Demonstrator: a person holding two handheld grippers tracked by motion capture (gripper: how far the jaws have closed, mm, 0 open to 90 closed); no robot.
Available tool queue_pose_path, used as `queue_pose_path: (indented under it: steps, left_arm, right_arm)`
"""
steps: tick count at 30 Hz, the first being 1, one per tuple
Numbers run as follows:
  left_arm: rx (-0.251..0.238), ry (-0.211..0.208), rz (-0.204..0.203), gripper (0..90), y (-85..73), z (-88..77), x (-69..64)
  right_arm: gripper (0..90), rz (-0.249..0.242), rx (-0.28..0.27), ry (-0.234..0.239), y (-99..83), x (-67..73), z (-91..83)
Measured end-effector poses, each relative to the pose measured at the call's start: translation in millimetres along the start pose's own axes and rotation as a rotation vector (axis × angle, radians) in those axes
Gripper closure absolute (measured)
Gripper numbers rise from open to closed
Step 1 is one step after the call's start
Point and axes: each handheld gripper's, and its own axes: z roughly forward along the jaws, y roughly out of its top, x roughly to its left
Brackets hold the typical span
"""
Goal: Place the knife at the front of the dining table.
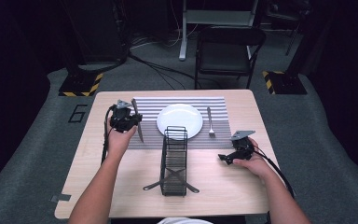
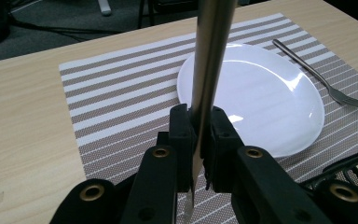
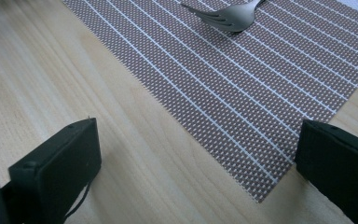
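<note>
Left of centre, the left hand-held gripper (image 1: 129, 119) is pinching a table knife (image 1: 137, 123) shut-tight; tilted, it risks clinking the white plate (image 1: 179, 120).

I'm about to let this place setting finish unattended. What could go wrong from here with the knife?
1. The left gripper pinches the knife on a narrow stretch of smooth metal, so it might pivot or slip on the way down.
2. The plate lies right beside it; the knife could knock its rim.
3. The wire rack stands close by, so a swing of the hand might catch it.
</note>
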Motion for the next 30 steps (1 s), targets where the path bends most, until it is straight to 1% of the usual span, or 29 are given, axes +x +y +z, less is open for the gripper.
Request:
queue_pose_path:
  steps: [2,4,7,11,13,17,19,20,23,25,26,28,29,30]
  left_arm:
    - [0.007,0.002,-0.001,82.7,1.9,1.8,1.1]
    - [0.012,0.002,-0.023,82.6,4.8,6.1,4.5]
    - [0.013,-0.003,-0.045,82.6,7.8,12.3,7.7]
    - [0.017,0.003,-0.045,82.6,12.2,22.0,8.2]
    - [0.004,0.006,-0.050,82.6,12.3,26.0,7.6]
    - [-0.006,0.015,-0.069,82.6,13.1,32.7,6.8]
    - [-0.007,0.016,-0.068,82.7,13.1,34.3,5.9]
    - [-0.014,0.020,-0.064,82.7,13.1,36.3,4.8]
    - [-0.012,0.027,-0.051,82.7,14.0,40.3,3.7]
    - [-0.022,0.036,-0.060,82.7,13.9,43.8,3.3]
    - [-0.026,0.041,-0.072,82.7,13.7,46.0,3.3]
    - [-0.027,0.047,-0.072,82.6,13.4,49.1,5.4]
    - [-0.029,0.051,-0.084,82.7,13.4,50.9,5.8]
    - [-0.030,0.053,-0.088,82.7,13.6,52.4,6.4]
  right_arm:
    - [0.0,0.000,0.004,0.003,0.2,-0.1,-0.3]
    - [0.0,0.000,0.006,0.003,0.3,-0.2,-0.3]
    - [0.0,0.000,0.006,0.003,0.4,-0.2,-0.2]
    - [0.0,0.000,0.006,0.002,0.4,-0.2,-0.2]
    - [0.0,0.001,0.007,0.003,0.5,-0.2,-0.2]
    - [0.0,0.000,0.007,0.003,0.5,-0.2,-0.1]
    - [0.0,0.000,0.007,0.003,0.5,-0.2,-0.2]
    - [0.0,0.000,0.007,0.003,0.5,-0.2,-0.1]
    - [0.0,0.001,0.006,0.002,0.5,-0.2,-0.1]
    - [0.0,0.001,0.008,0.002,0.5,-0.2,-0.2]
    - [0.0,0.000,0.007,0.003,0.5,-0.2,-0.1]
    - [0.0,0.000,0.007,0.003,0.5,-0.2,-0.1]
    - [0.0,0.001,0.007,0.003,0.5,-0.2,-0.1]
    - [0.0,0.000,0.009,0.004,0.6,-0.2,-0.3]
